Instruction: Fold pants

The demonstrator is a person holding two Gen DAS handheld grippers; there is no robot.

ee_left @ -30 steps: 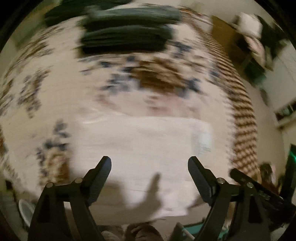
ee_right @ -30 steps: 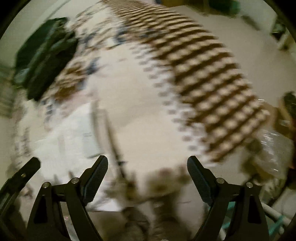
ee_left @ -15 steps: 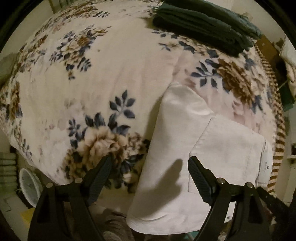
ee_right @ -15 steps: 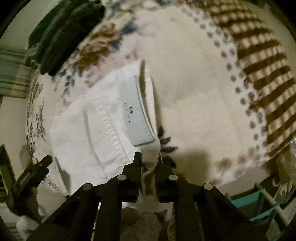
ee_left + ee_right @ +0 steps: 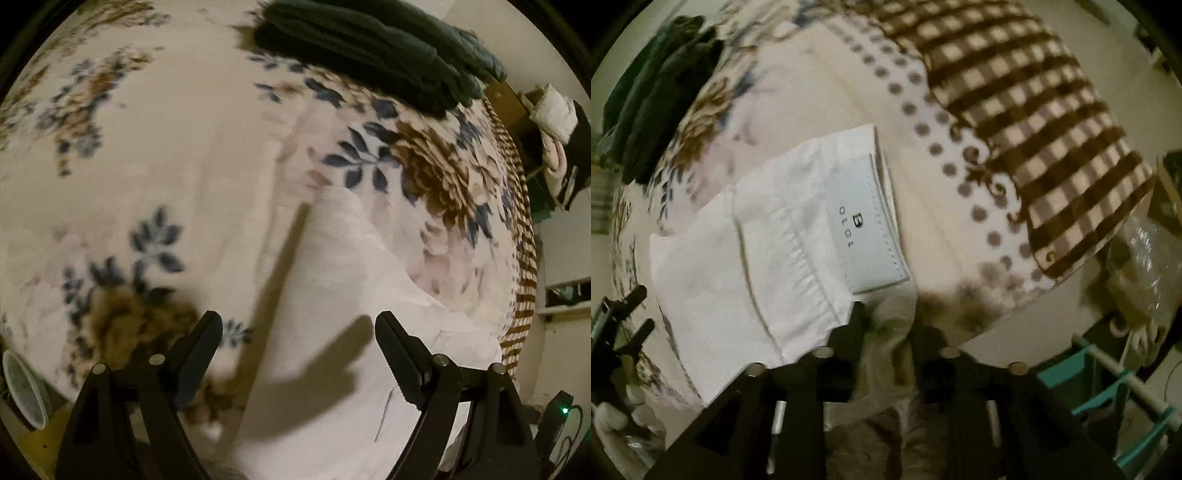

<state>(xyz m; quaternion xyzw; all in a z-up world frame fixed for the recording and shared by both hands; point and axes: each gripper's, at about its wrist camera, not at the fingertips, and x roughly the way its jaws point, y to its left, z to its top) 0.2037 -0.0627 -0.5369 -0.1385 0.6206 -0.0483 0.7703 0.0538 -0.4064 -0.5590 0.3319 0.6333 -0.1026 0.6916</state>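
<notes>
since half a second ago the left gripper point(image 5: 299, 339) has shifted over the blanket, so the white pants point(image 5: 354, 332) now fill more of the lower right of its view, and the right gripper point(image 5: 886, 317) has kept its clamp on the near edge of the cloth while the garment has slid a little up and to the left in its view. the left tongs stand wide apart, holding nothing, hovering above the pants and casting a forked shadow on them; the right tongs are closed on a bunched bit of white fabric just below the pale waistband label point(image 5: 866, 225). the pants point(image 5: 768, 251) lie on the floral blanket point(image 5: 155, 177) near its front edge, already doubled into a compact panel, with a stack of dark green folded clothes point(image 5: 373, 48) well apart at the far side. judged from this, the fold is partly done and the step in hand looks like taking hold of the near edge for another fold or a straightening tug. the next move probably calls for the left gripper to come down and pinch the matching edge on its side, so both corners can travel together without the layers slipping. the cloth looks like stiff white cotton or denim, with a stitched back pocket, visible seams, and light rumpling where it is pinched.
</notes>
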